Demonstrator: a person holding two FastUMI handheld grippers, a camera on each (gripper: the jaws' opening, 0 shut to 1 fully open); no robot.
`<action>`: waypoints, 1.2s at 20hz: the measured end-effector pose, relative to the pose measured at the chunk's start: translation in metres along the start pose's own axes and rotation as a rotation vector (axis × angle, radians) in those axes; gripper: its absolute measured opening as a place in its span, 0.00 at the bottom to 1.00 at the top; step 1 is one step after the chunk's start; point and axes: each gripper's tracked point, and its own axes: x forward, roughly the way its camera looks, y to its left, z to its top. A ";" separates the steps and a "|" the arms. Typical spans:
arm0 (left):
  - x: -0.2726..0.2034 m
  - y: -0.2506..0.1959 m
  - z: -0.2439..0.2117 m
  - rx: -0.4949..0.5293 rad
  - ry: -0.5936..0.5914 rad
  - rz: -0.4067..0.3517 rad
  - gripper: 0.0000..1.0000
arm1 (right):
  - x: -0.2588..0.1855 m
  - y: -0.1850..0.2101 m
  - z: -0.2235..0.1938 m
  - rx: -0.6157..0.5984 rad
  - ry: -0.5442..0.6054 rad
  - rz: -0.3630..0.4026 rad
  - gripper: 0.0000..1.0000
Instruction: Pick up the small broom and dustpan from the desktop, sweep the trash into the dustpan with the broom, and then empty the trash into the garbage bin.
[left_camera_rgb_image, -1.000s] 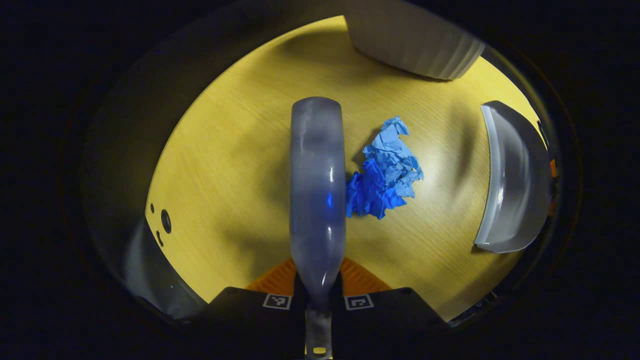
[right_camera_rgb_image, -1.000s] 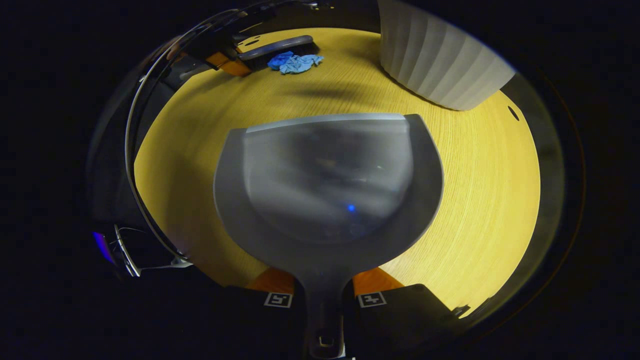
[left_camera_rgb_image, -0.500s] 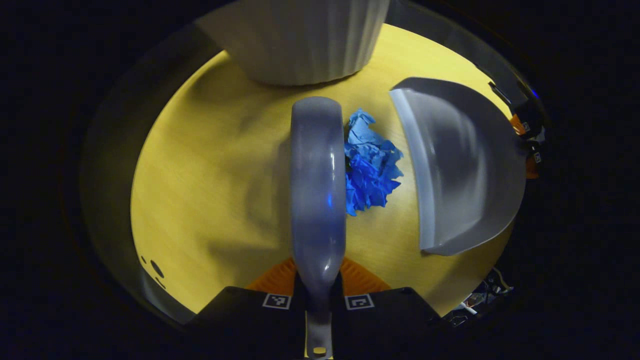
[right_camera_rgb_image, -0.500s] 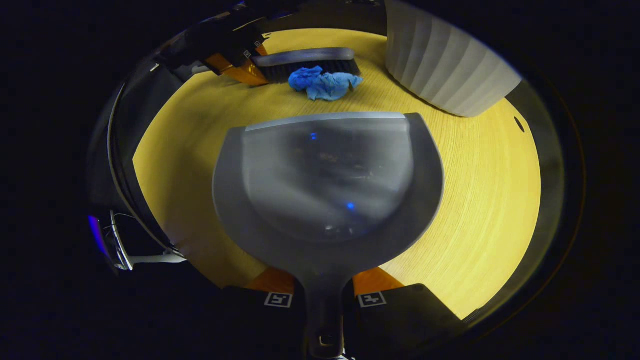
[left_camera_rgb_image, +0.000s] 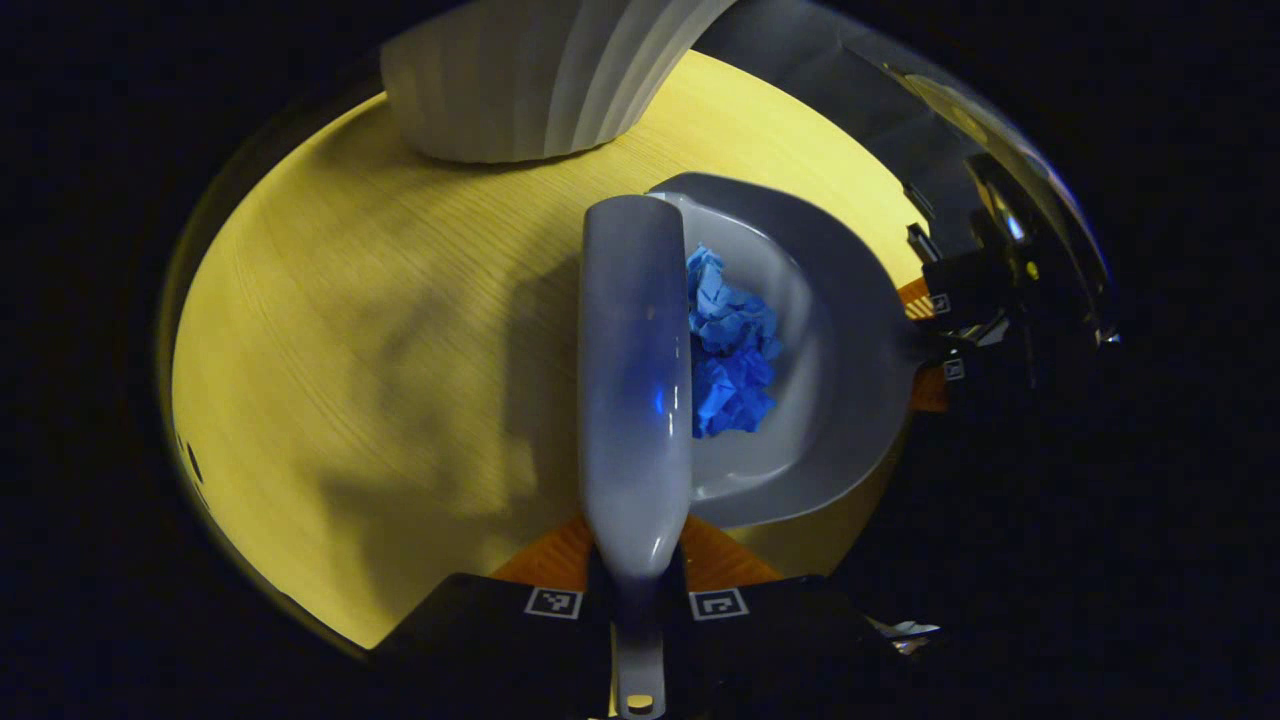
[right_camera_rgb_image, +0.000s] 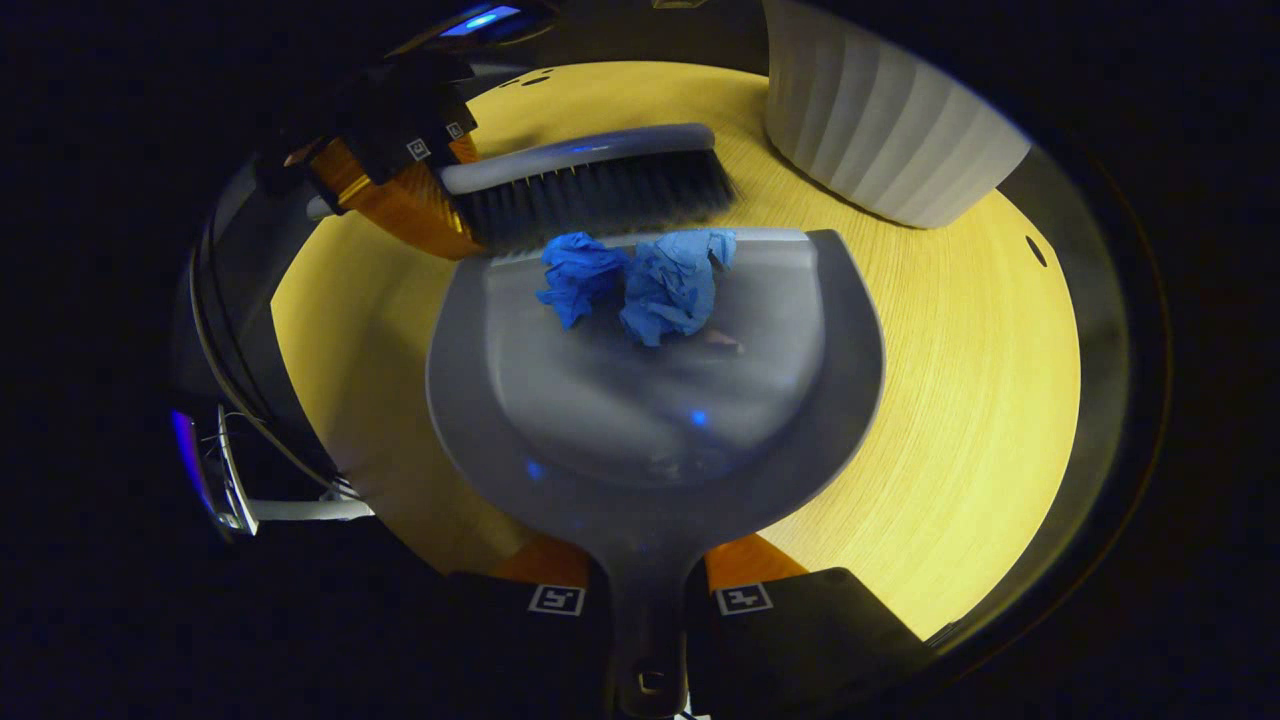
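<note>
- Desktop (right_camera_rgb_image: 960, 400): yellow wood grain, lit from above. It carries everything below; I use the dustpan as my landmark.
- Garbage bin (right_camera_rgb_image: 880, 130): pale, ribbed wall, standing on the desktop beyond the dustpan's far right corner, apart from it. In the left gripper view the bin (left_camera_rgb_image: 530, 80) sits past the broom's tip.
- Dustpan (right_camera_rgb_image: 650, 420): grey, flat on the desktop, open lip facing away from me. My right gripper (right_camera_rgb_image: 648, 600) has its two fingers closed tight on the dustpan's handle, one each side. In the left gripper view the dustpan (left_camera_rgb_image: 830, 400) lies just right of the broom.
- Broom (left_camera_rgb_image: 635, 380): grey back and handle running straight ahead, handle pinched between the fingers of my left gripper (left_camera_rgb_image: 636, 603). In the right gripper view the broom (right_camera_rgb_image: 590, 185) stands at the dustpan's lip, dark bristles down, touching the trash.
- Trash (right_camera_rgb_image: 640, 280): crumpled blue paper, two lumps side by side, resting inside the dustpan just behind its lip. In the left gripper view the trash (left_camera_rgb_image: 730, 355) lies in the pan, against the broom's side.
</note>
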 end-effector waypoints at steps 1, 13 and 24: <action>-0.006 -0.004 -0.004 -0.014 -0.012 -0.017 0.24 | -0.001 0.001 0.000 0.001 -0.013 0.003 0.32; -0.033 -0.012 -0.072 -0.430 -0.341 0.262 0.24 | -0.043 -0.007 0.004 0.045 -0.091 -0.030 0.33; -0.001 -0.037 -0.102 -0.492 -0.299 0.258 0.24 | -0.194 -0.045 0.043 0.103 -0.129 -0.084 0.33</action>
